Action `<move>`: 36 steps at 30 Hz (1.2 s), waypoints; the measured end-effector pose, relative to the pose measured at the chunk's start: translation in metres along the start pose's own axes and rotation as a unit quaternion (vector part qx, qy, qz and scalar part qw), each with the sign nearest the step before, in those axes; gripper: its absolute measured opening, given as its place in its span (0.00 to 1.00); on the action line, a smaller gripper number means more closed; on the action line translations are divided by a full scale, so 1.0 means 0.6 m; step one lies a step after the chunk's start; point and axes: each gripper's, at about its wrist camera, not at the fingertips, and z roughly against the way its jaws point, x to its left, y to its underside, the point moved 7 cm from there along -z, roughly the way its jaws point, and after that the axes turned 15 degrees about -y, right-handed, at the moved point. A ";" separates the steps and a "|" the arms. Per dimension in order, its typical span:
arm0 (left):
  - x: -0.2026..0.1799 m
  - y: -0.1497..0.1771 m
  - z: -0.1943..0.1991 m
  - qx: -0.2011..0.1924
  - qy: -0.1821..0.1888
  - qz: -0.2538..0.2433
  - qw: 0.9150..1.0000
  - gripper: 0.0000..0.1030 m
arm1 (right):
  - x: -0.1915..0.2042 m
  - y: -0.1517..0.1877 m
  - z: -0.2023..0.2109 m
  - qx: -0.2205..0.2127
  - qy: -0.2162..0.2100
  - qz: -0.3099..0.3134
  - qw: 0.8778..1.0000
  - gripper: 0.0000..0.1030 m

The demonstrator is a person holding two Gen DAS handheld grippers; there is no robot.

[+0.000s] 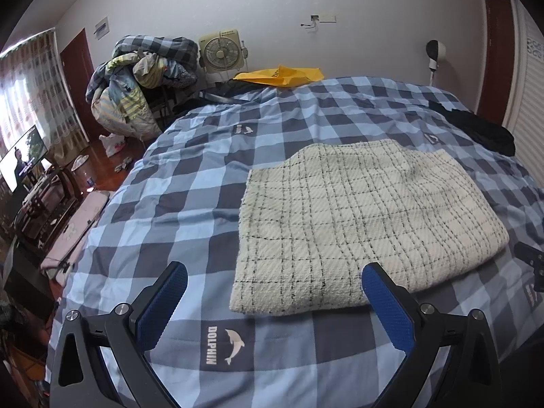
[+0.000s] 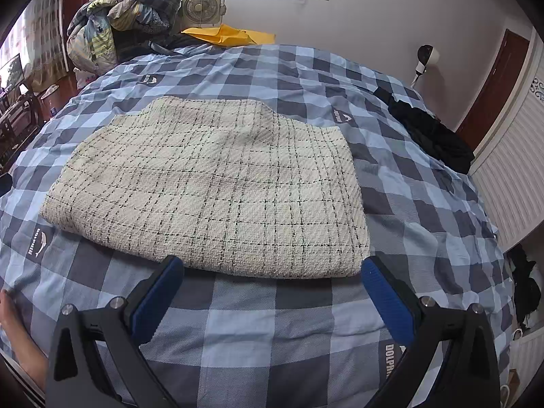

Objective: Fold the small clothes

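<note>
A cream garment with thin black checks (image 1: 360, 217) lies folded flat on the blue checked bedspread (image 1: 190, 176). In the left wrist view my left gripper (image 1: 273, 284) is open just in front of its near left corner, blue pads spread wide, holding nothing. The same folded garment (image 2: 217, 190) fills the middle of the right wrist view. There my right gripper (image 2: 272, 277) is open at its near edge, also holding nothing. A small dark part of the right gripper (image 1: 530, 261) shows at the far right edge of the left wrist view.
A black garment (image 2: 431, 132) lies at the bed's far right. A yellow bag (image 1: 282, 76) and a pile of bedding (image 1: 142, 68) sit beyond the bed's head, by a fan (image 1: 221, 51). A screen (image 1: 20, 163) stands at the left. A bare arm (image 2: 20, 340) shows low left.
</note>
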 end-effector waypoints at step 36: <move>-0.012 -0.001 0.020 -0.038 -0.009 -0.022 0.999 1.00 | 0.002 -0.001 0.000 0.000 0.002 0.002 1.000 0.99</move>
